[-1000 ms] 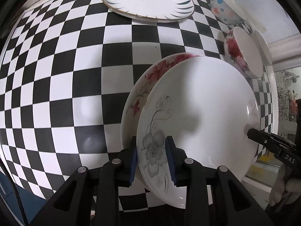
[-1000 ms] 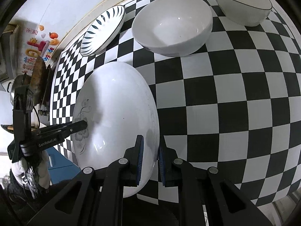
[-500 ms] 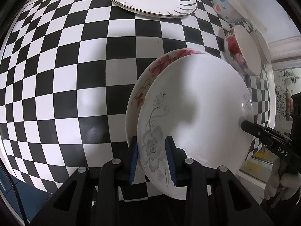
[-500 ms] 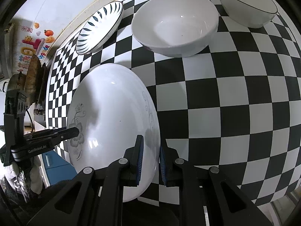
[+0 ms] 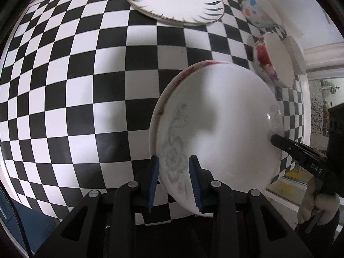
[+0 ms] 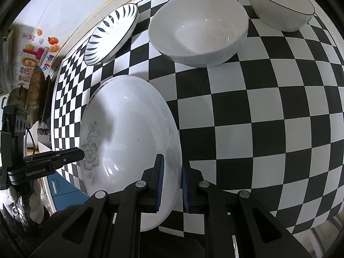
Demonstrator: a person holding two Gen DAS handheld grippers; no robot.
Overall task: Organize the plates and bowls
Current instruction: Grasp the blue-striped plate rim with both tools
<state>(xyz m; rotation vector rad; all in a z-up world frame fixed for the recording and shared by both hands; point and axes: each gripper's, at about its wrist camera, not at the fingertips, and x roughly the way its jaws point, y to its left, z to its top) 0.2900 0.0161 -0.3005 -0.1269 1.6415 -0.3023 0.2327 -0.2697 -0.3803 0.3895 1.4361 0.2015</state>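
Observation:
A white plate with a grey flower print (image 5: 221,124) is held at both sides, low over a red-flowered plate (image 5: 185,73) whose rim shows just beyond it. My left gripper (image 5: 173,180) is shut on the grey-flower plate's near rim. My right gripper (image 6: 171,185) is shut on the opposite rim of the same plate (image 6: 129,137); its black finger shows in the left wrist view (image 5: 286,145). The left gripper's finger shows in the right wrist view (image 6: 56,158).
On the checkered table (image 5: 86,86) stand a blue-leaf plate (image 5: 174,0), a dotted bowl (image 5: 255,13) and a rose bowl (image 5: 271,64). The right wrist view shows a white bowl (image 6: 200,30), a black-rimmed bowl (image 6: 279,6) and the blue-leaf plate (image 6: 111,32).
Both grippers have carried the grey-flower plate further over the red-flowered plate and lower, so it now covers almost all of it.

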